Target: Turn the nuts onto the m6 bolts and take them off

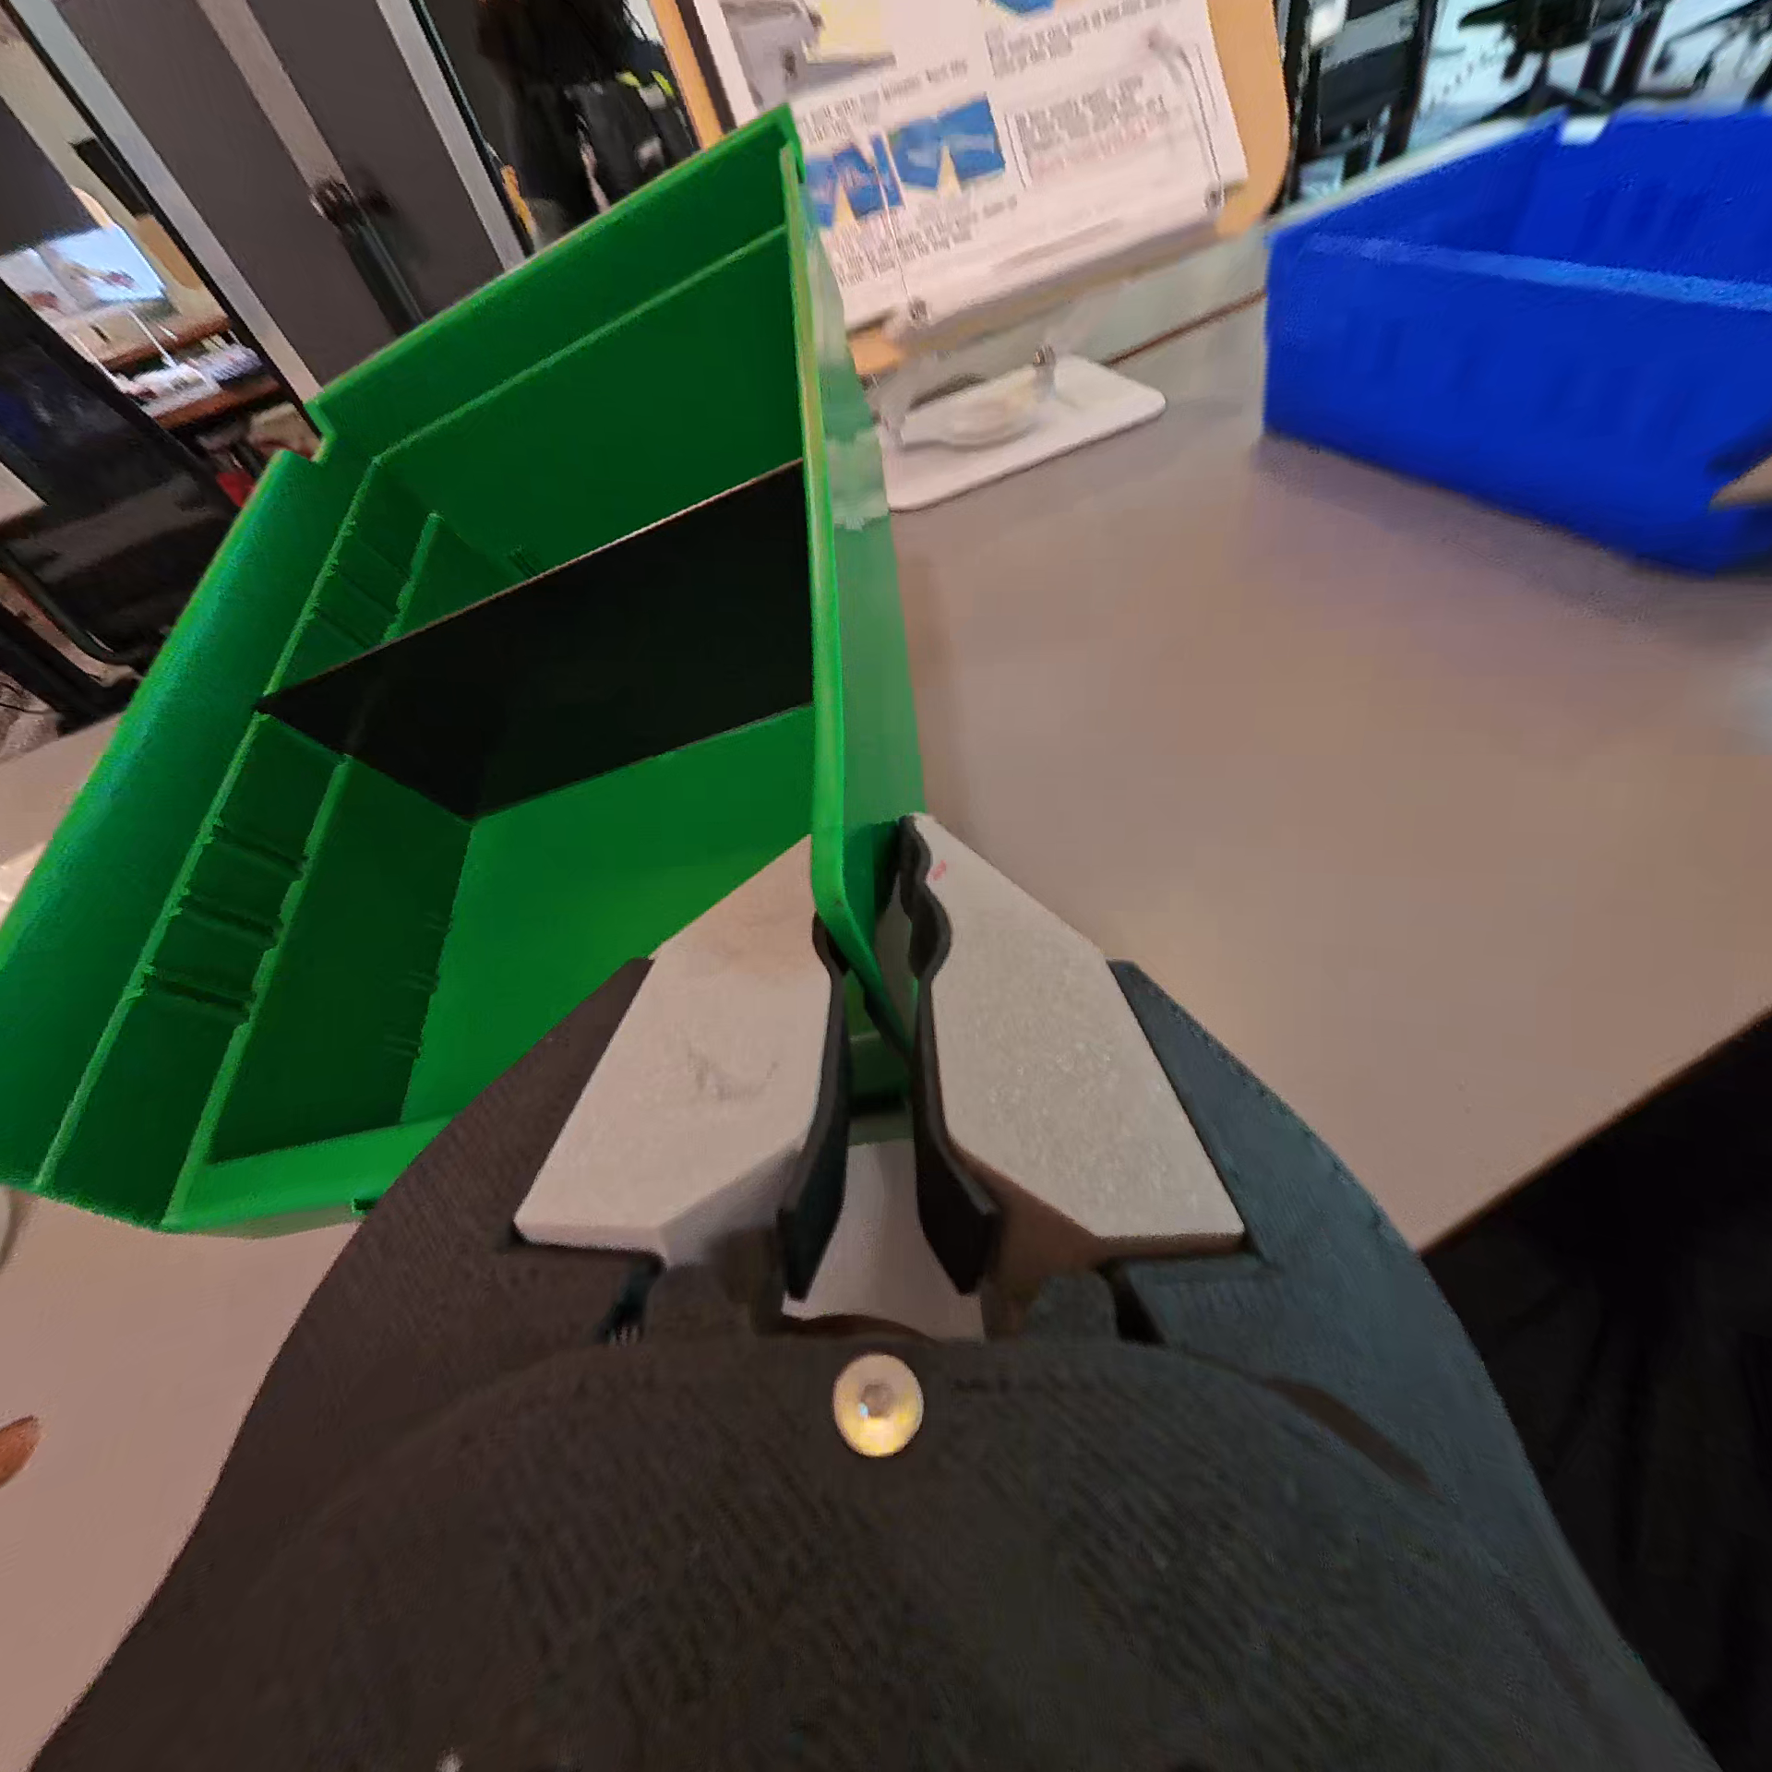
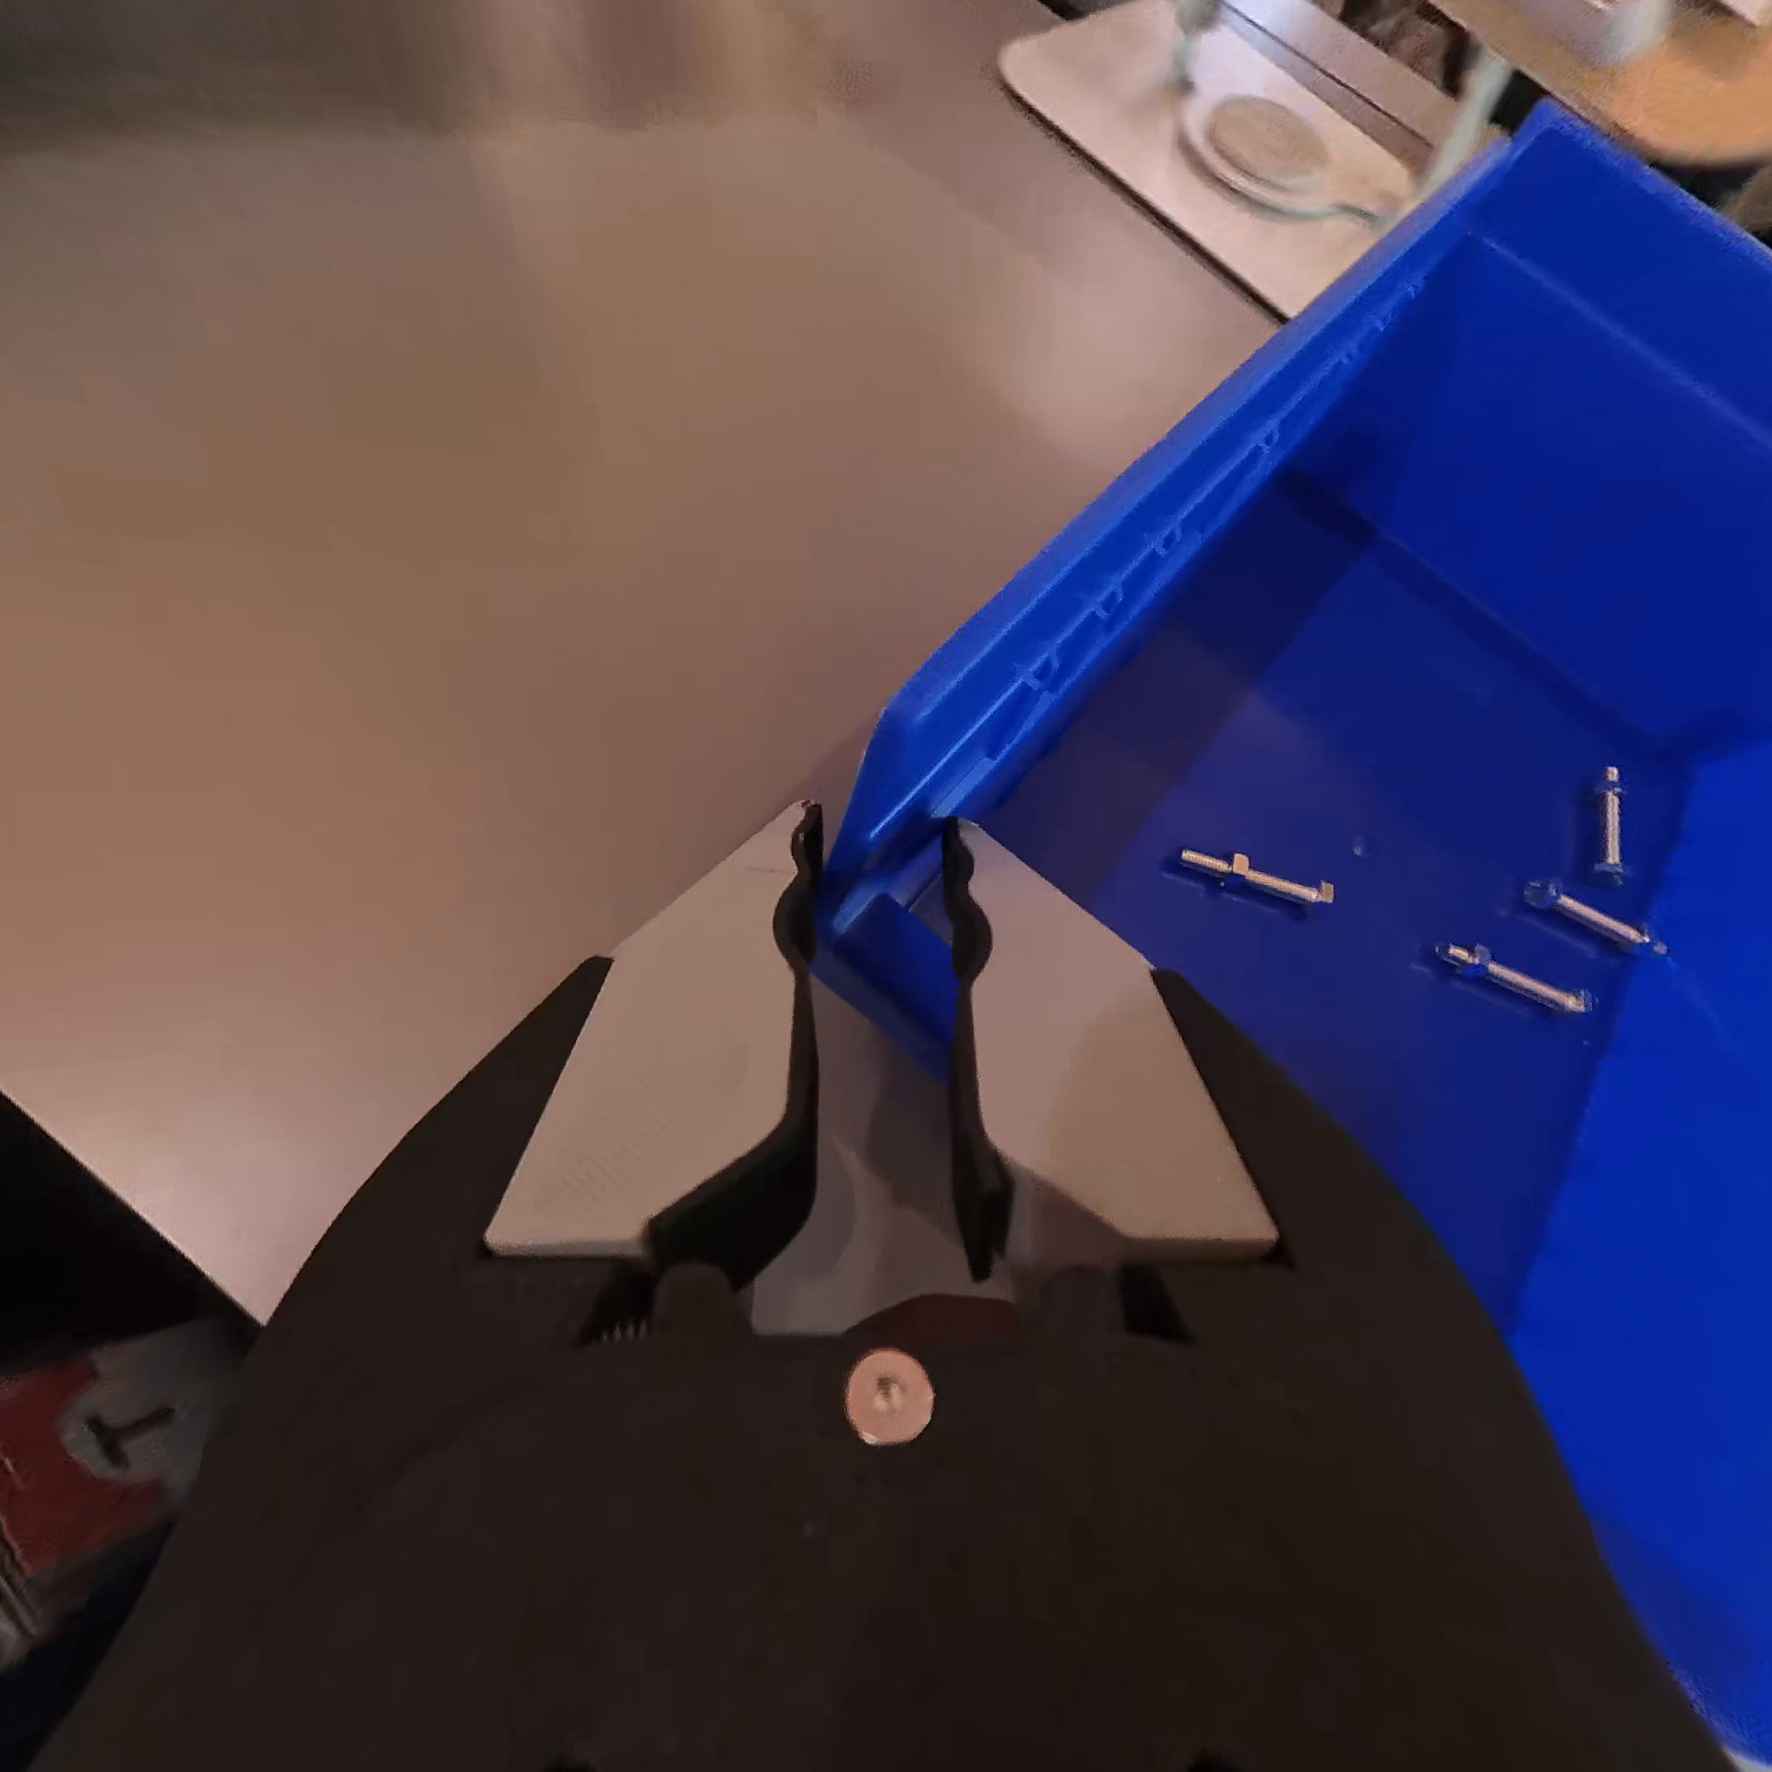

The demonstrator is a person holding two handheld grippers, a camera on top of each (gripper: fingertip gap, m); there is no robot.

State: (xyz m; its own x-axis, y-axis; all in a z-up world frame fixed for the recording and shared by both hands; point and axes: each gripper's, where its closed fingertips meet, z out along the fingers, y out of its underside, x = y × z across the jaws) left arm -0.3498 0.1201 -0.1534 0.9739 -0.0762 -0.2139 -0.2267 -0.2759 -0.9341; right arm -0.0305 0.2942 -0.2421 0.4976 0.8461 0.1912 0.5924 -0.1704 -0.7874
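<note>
The left gripper (image 1: pixel 868 920) is clamped on the near corner wall of a green bin (image 1: pixel 575 537), which is seen tilted, with one black divider (image 1: pixel 575 652) across it. The right gripper (image 2: pixel 877 863) is closed on the corner rim of a blue bin (image 2: pixel 1103 671). Four bolts (image 2: pixel 1256 877) are counted on the blue floor, at least two with nuts threaded on. The green bin's contents cannot be made out behind the divider. Both bins are cut off by the frame edges on a grey table (image 2: pixel 479 527).

Right gripper (image 2: pixel 882 863) clamps near corner wall of blue bin (image 2: pixel 1103 671), bin tilted over grey table (image 2: pixel 479 479). Four bolts (image 2: pixel 1256 877) inside, nuts threaded on.
</note>
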